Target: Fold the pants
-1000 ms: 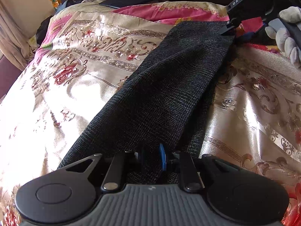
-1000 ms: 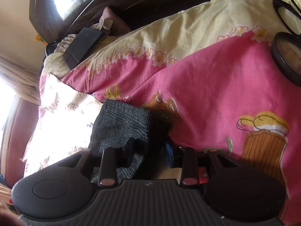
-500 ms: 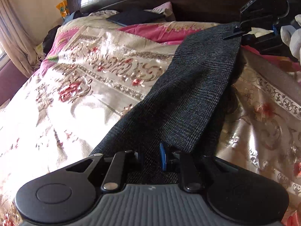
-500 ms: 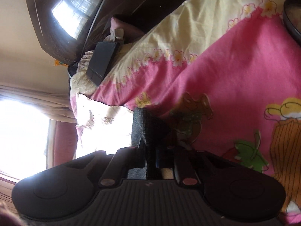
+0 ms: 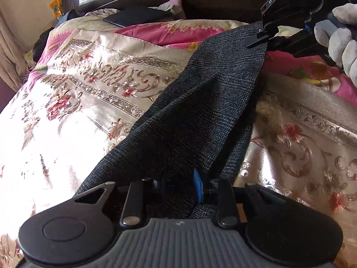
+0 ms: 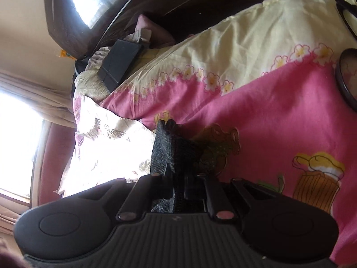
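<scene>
since a second ago the right end of the pants has lifted off the bed, so the cloth now hangs stretched between both tools. left gripper grasps the near end over the gold floral bedspread, its jaws easing apart. right gripper pinches the far end above the pink blanket, jaws also widening; a gloved hand holds it.

Dark grey checked pants; cream-gold floral bedspread at left; pink cartoon-print sheet with cream flowered border.
</scene>
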Action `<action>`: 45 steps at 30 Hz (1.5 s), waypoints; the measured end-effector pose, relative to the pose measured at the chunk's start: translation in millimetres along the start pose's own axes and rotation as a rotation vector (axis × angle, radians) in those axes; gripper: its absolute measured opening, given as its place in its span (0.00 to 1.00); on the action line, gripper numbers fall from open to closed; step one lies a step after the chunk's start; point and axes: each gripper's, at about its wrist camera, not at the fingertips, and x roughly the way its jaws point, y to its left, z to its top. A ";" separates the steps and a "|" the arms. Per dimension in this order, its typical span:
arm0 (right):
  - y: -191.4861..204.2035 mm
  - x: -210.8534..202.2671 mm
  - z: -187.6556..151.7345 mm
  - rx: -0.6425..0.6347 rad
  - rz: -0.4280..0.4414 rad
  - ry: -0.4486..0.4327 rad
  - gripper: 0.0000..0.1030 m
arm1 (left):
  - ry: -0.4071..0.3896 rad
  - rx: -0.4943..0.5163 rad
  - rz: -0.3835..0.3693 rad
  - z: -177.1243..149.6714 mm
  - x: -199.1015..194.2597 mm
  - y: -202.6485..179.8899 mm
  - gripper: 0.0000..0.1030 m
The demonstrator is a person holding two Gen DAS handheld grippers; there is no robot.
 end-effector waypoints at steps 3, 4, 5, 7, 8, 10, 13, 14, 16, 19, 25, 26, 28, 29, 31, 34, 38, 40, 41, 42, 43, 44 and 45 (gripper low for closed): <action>-0.8 6.1 2.4 -0.003 -0.049 0.021 0.14 | -0.007 0.001 0.018 -7.5 -15.3 8.0 0.41; -1.4 4.2 4.4 -0.005 -0.081 0.005 0.13 | -0.007 -0.004 0.024 -10.4 -22.8 11.5 0.41; -2.0 0.3 6.6 -0.018 -0.110 -0.017 0.13 | 0.002 -0.002 0.034 -17.2 -28.8 15.4 0.41; -2.6 -12.8 9.8 -0.048 -0.162 -0.051 0.15 | 0.031 0.010 0.063 -34.0 -39.8 23.3 0.41; 1.0 -21.3 8.0 -0.073 -0.164 -0.048 0.15 | 0.044 0.009 0.073 -42.0 -44.7 27.5 0.41; 19.3 -33.0 -4.2 -0.192 -0.125 -0.014 0.15 | 0.077 0.000 0.100 -59.6 -53.3 37.2 0.41; 62.4 -30.8 -51.3 -0.465 -0.038 0.170 0.15 | 0.109 0.019 0.135 -79.8 -59.7 46.3 0.41; 77.0 -24.1 -72.0 -0.557 -0.007 0.248 0.15 | 0.117 0.035 0.147 -85.9 -61.3 48.0 0.41; 98.7 -7.9 -108.6 -0.712 0.041 0.369 0.15 | 0.131 0.074 0.174 -99.5 -64.1 50.0 0.41; 127.8 12.4 -165.1 -1.032 0.067 0.450 0.15 | 0.147 0.114 0.199 -117.0 -66.7 53.6 0.41; 152.3 31.8 -255.6 -1.487 0.185 0.552 0.15 | 0.132 0.110 0.179 -130.3 -72.4 55.4 0.41; 154.0 33.9 -265.2 -1.534 0.191 0.567 0.15 | 0.120 0.102 0.172 -130.7 -74.1 55.5 0.41; 153.3 35.3 -277.9 -1.610 0.196 0.568 0.15 | 0.110 0.074 0.166 -133.3 -73.6 56.2 0.41; 153.4 36.2 -284.3 -1.655 0.196 0.559 0.15 | 0.108 0.064 0.167 -134.8 -71.6 56.7 0.41; 149.3 34.8 -297.3 -1.760 0.194 0.526 0.15 | 0.102 0.048 0.165 -137.3 -69.5 56.4 0.41; 147.2 36.8 -308.4 -1.851 0.204 0.526 0.15 | 0.086 0.030 0.153 -143.2 -73.7 59.2 0.41; 146.9 31.5 -318.8 -1.935 0.245 0.507 0.16 | 0.081 0.024 0.150 -151.0 -77.8 60.4 0.41; 145.7 31.6 -324.5 -1.966 0.252 0.484 0.17 | 0.083 0.050 0.155 -149.7 -73.9 57.6 0.41; 145.0 33.1 -327.8 -1.983 0.249 0.481 0.17 | 0.081 0.061 0.155 -148.7 -73.6 56.5 0.41; 145.0 34.9 -331.8 -2.008 0.246 0.480 0.17 | 0.074 0.070 0.145 -148.1 -75.5 55.7 0.41; 143.8 34.8 -335.4 -2.040 0.250 0.471 0.17 | 0.070 0.069 0.138 -148.5 -77.6 56.1 0.41; 141.4 32.0 -337.3 -2.080 0.264 0.451 0.19 | 0.073 0.062 0.135 -149.9 -78.9 57.4 0.41; 139.7 31.3 -337.9 -2.099 0.268 0.435 0.25 | 0.079 0.055 0.138 -151.6 -78.3 58.2 0.41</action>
